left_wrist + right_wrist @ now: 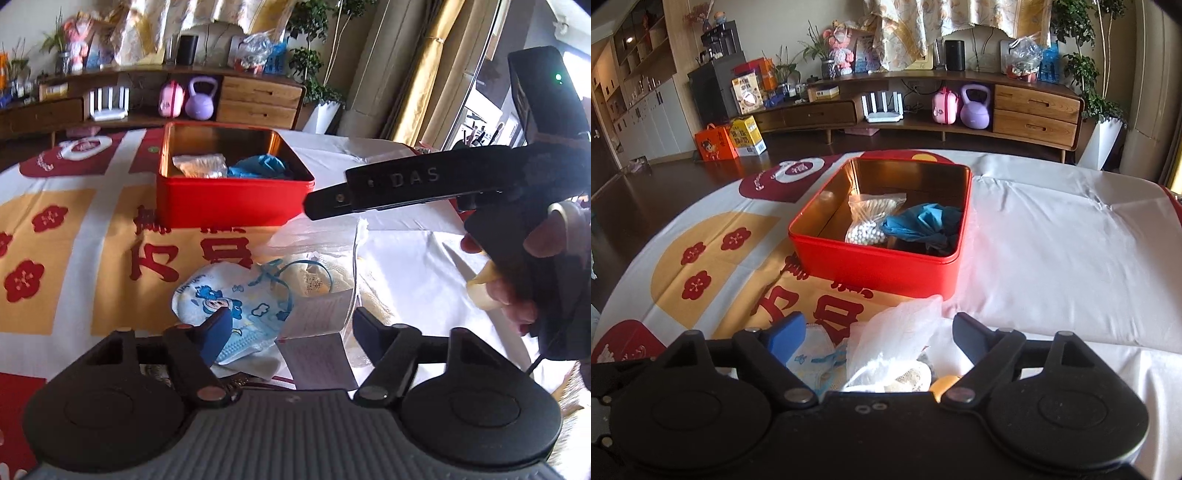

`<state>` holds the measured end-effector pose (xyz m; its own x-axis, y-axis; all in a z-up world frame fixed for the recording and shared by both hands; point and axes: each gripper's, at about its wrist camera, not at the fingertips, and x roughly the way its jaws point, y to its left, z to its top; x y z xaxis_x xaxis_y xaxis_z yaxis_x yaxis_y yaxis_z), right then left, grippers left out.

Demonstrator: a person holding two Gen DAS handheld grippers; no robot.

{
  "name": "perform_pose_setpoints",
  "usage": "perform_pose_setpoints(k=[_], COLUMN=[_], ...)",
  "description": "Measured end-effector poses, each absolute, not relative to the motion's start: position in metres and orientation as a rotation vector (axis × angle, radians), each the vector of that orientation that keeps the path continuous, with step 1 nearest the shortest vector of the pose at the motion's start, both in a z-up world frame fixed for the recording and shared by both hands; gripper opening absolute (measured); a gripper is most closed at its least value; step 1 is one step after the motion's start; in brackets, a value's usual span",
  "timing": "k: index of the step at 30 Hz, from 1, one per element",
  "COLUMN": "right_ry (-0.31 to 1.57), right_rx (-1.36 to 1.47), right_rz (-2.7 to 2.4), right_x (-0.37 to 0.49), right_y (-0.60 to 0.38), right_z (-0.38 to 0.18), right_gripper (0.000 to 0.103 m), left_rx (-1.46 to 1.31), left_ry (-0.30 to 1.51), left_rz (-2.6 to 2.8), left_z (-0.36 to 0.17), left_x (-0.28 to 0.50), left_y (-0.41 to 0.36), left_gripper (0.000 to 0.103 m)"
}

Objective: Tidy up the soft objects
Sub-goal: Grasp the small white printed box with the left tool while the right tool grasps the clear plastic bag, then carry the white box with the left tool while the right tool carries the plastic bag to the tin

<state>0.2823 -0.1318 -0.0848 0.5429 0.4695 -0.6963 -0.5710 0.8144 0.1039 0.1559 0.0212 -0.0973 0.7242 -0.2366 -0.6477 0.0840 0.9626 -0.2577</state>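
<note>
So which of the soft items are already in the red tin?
Two: the clear bag of white beads and the crumpled blue glove lie inside the red tin. The cartoon face mask is on the tablecloth.

Red tin [882,258] open-topped, left half bare; bead bag [866,221] and blue cloth [923,223] fill right. White cloth [1052,236] right of tin unobstructed. Mask [236,306], plastic bag [894,339] crowd near edge.
</note>
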Motion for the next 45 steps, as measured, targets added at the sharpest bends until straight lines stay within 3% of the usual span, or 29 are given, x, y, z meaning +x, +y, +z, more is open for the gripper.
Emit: perform_pose_setpoints(k=[7, 9, 15, 27, 29, 34, 45], right_ry=[0.825, 0.836, 0.863, 0.866, 0.865, 0.862, 0.839], right_rx=[-0.140, -0.130, -0.086, -0.078, -0.075, -0.076, -0.059], right_rz=[0.604, 0.604, 0.600, 0.614, 0.616, 0.618, 0.617], right_x=[0.288, 0.288, 0.289, 0.286, 0.286, 0.285, 0.281], right_y=[-0.132, -0.137, -0.158, -0.175, -0.175, -0.174, -0.177], right_z=[-0.099, -0.102, -0.111, -0.121, -0.122, -0.121, -0.113], right_gripper=[0.064, 0.049, 0.026, 0.018, 0.018, 0.018, 0.017], left_rx=[-0.258, -0.277, -0.357, -0.433, -0.424, -0.360, -0.294], left_ry=[0.780, 0.786, 0.783, 0.833, 0.843, 0.852, 0.843], left_rz=[-0.216, -0.227, -0.270, -0.290, -0.287, -0.276, -0.250], left_z=[-0.106, -0.108, -0.111, -0.125, -0.127, -0.129, -0.124], left_x=[0.162, 0.163, 0.163, 0.172, 0.175, 0.177, 0.171], left_y=[0.021, 0.022, 0.029, 0.033, 0.031, 0.022, 0.015], left_gripper=[0.071, 0.070, 0.070, 0.065, 0.057, 0.048, 0.047])
